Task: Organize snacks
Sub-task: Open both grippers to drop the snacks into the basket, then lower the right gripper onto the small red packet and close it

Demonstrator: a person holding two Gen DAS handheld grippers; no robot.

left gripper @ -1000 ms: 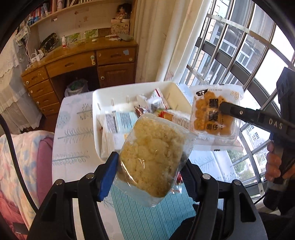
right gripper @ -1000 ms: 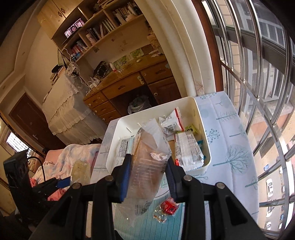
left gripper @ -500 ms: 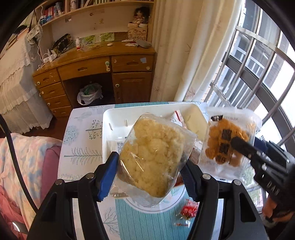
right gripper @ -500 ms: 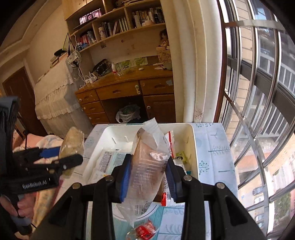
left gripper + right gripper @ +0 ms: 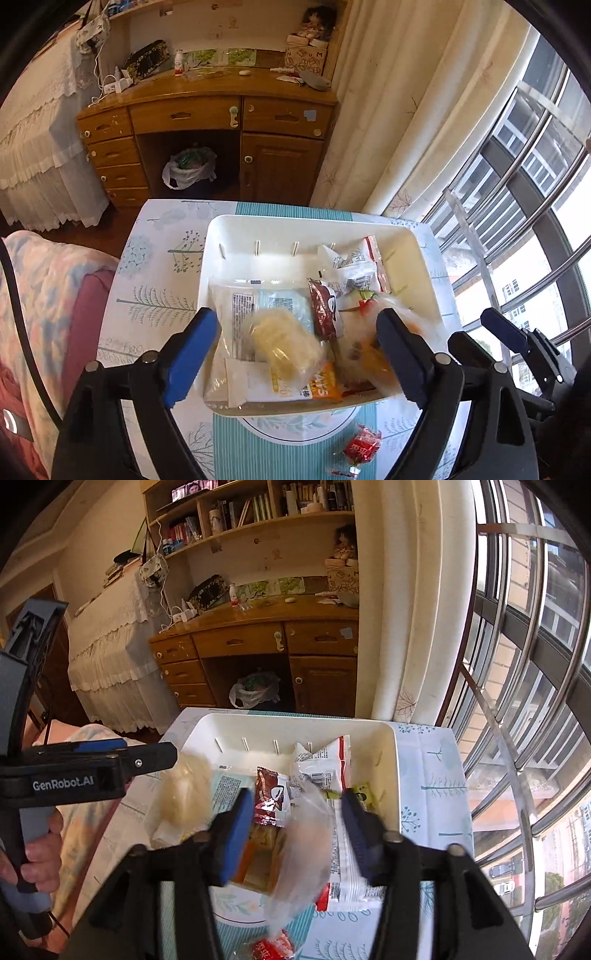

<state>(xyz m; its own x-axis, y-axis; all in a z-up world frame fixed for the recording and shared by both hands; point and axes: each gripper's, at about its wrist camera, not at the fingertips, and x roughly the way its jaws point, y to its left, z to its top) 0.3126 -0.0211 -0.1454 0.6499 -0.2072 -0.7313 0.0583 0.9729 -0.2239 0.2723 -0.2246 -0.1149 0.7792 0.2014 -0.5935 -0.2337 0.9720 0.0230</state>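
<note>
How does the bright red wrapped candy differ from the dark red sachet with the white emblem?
The bright red wrapped candy lies on the table outside the white plastic bin; the dark red sachet lies inside it. The candy is small and crumpled; the sachet longer and flat. Both look shiny.

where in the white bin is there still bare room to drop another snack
The white bin is bare along its far wall by the divider slots, and in the far left corner. The near half is crowded with packets, such as the brown sachet and the orange packet.
</note>
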